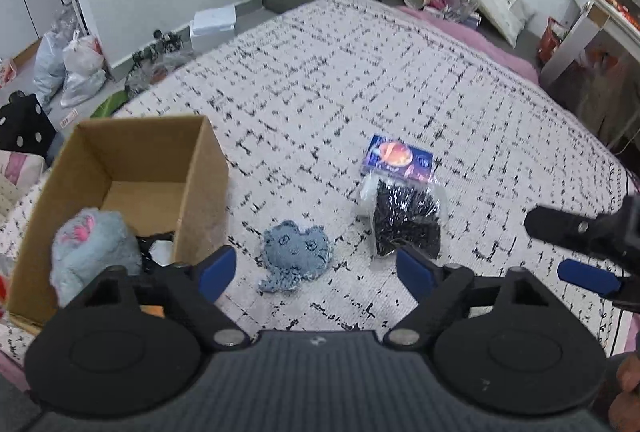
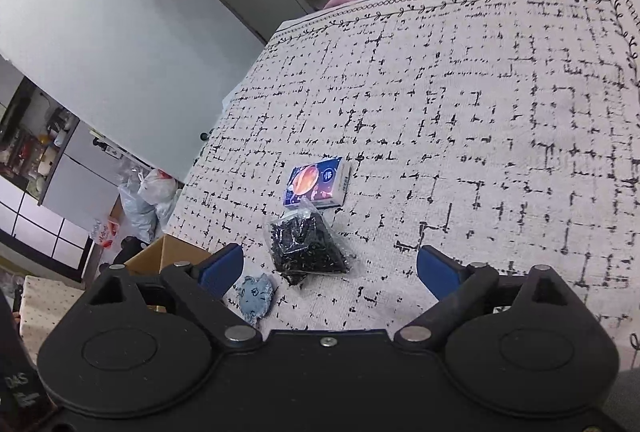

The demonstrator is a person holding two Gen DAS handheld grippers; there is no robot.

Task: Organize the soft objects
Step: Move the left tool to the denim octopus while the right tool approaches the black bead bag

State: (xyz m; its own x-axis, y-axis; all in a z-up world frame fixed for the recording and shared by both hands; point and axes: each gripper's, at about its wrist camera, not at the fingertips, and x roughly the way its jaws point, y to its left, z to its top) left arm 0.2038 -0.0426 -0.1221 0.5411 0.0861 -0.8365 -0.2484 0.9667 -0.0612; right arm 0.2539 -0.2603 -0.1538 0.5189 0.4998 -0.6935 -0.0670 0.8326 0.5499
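Ahead of the left gripper [image 1: 316,266], jaws spread and empty, the blue denim plush [image 1: 294,256] lies on the patterned bedspread [image 1: 360,71] between its fingertips, beside the cardboard box [image 1: 132,167]; from the right wrist, the right gripper [image 2: 330,272] gapes wide, holding nothing; the bag of black pieces [image 2: 306,248] lies just beyond, untouched.

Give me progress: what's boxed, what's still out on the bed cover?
Done: a fluffy grey-blue toy and something dark beside it sit in the cardboard box. In hand: nothing; left gripper and right gripper are both open and empty. Left: the denim plush, the clear bag of black material and the tissue pack.
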